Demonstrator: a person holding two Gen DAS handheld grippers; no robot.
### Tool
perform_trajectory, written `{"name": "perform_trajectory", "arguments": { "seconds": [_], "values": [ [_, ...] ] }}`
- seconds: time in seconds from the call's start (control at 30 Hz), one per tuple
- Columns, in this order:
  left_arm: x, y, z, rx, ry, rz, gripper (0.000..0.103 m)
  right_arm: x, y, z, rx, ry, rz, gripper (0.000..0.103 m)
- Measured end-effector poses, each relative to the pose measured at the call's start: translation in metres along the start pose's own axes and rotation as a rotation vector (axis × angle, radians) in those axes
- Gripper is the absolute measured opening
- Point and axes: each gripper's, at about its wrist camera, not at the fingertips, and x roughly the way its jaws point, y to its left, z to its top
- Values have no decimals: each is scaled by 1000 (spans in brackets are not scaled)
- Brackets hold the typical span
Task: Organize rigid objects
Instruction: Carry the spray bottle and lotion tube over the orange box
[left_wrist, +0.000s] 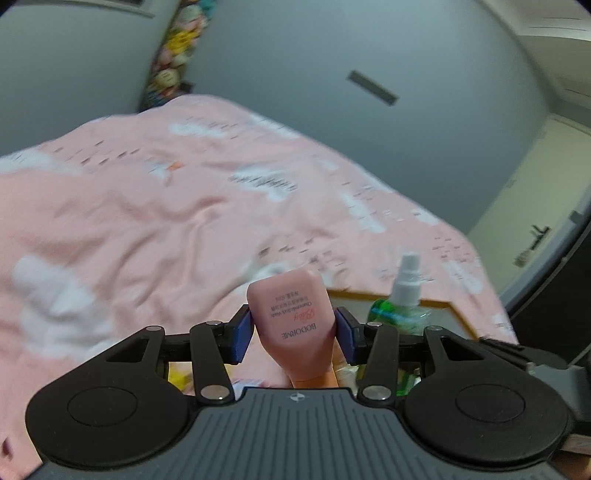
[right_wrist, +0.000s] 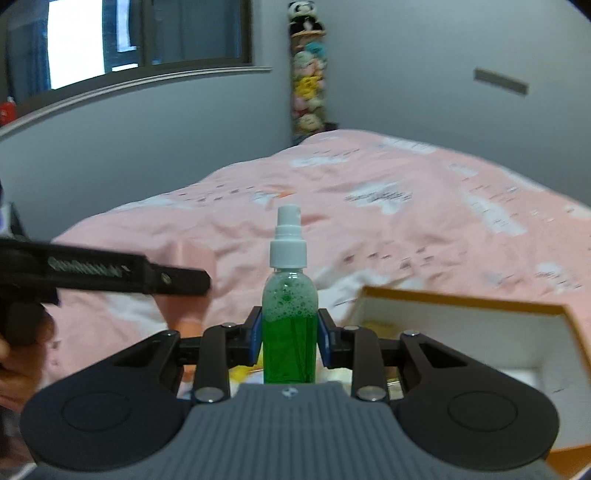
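Clamped between the blue pads, the left gripper holds a pink tube and the right gripper an upright green spray bottle, both above the pink bedspread, probably bound for the open box alongside.

A pink bedspread with white patches fills the middle of both views. Behind it stands a grey wall. A window sits at upper left of the right wrist view, and stacked plush toys fill the corner at top centre.
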Motion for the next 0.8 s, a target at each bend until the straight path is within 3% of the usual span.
{"name": "perform_trajectory", "arguments": {
  "seconds": [0.2, 0.37, 0.6, 0.8],
  "values": [
    [20, -48, 12, 66, 24, -143, 53, -16, -34, 7, 6, 11, -99, 29],
    [60, -80, 13, 79, 132, -236, 52, -20, -70, 8, 26, 75, -164, 29],
    [133, -105, -1, 94, 259, -223, 52, -1, -129, 1, 68, 207, -218, 29],
    [179, -124, -15, 112, 353, -226, 52, 42, -158, -12, 6, 365, -252, 29]
  ]
}}
